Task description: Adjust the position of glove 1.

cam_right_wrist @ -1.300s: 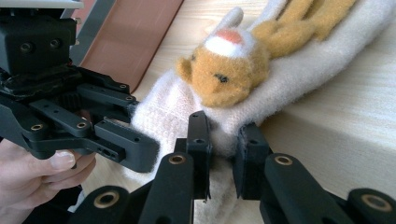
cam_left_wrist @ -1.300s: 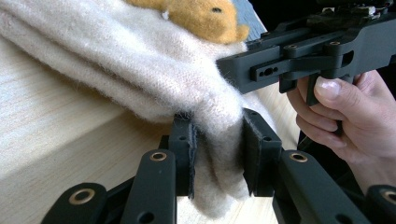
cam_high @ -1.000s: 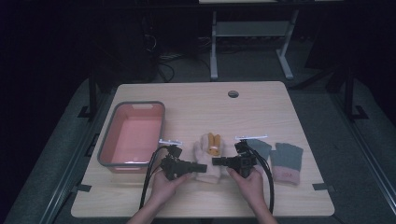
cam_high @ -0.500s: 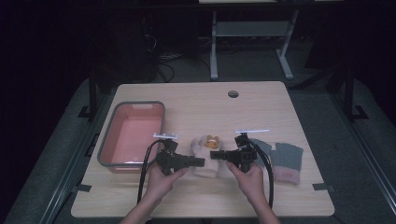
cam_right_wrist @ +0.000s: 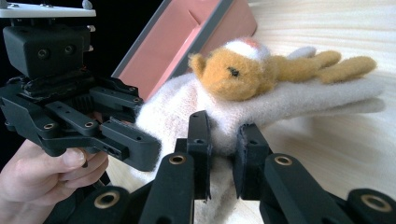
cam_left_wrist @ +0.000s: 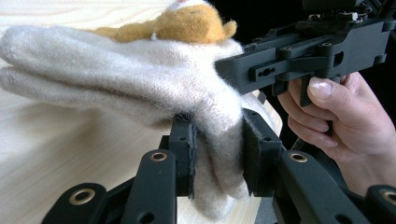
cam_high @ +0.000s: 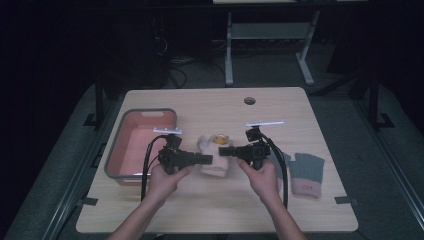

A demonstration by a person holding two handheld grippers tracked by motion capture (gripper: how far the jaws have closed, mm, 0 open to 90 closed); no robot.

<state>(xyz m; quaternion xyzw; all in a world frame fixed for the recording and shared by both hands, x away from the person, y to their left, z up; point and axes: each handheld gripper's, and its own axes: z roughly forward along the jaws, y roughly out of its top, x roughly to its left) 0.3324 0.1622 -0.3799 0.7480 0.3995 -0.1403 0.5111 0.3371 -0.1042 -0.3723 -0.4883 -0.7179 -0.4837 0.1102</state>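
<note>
Both hand-held grippers have hold of the cream mitten (cam_high: 214,161), the one with a small orange plush animal (cam_high: 220,140) on its back. The left hand-held gripper (cam_high: 206,159) has its jaws pinched narrow on the cuff from one side, and the right hand-held gripper (cam_high: 223,150) clamps the cuff from the other. In the left gripper view the pads (cam_left_wrist: 186,151) squeeze a fold of the knit, and the finger end of the mitten (cam_left_wrist: 70,70) hangs clear of the wood, so it looks lifted rather than lying flat.

I'd judge the step in hand to be carrying the mitten off the worktop (cam_high: 210,107), most likely toward the pink bin (cam_high: 142,145) just left of the left hand. If so, the next move calls for both hands travelling together at the same height, so the cuff is neither stretched nor dropped, then getting it above the bin's grey rim before letting go.

There is open room: the far half of the worktop is bare apart from a cable hole (cam_high: 249,100). To the right lies a grey glove (cam_high: 306,172), near the right forearm but apart from it. The bin's near wall is the edge to mind, along with the left cable (cam_high: 146,167) looping beside it.
</note>
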